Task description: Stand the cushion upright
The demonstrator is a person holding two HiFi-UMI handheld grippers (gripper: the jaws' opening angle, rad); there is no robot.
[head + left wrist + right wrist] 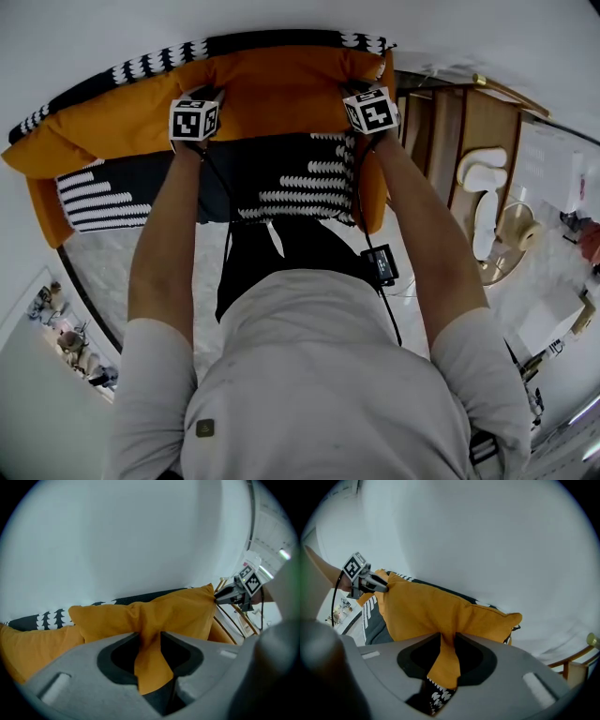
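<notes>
Orange cushion [272, 89] propped against a white wall [117, 536], on a black-and-white patterned seat [291, 178]. The left claw [151, 641] and right claw [448, 641] are opening, a fold of its top edge pinched in each. Probably soft, light and floppy, so best held by the top corners.

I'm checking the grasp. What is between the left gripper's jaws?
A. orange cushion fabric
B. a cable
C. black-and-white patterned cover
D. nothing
A: in the left gripper view a fold of the orange cushion runs between the jaws of the left gripper, which are opening.
</notes>
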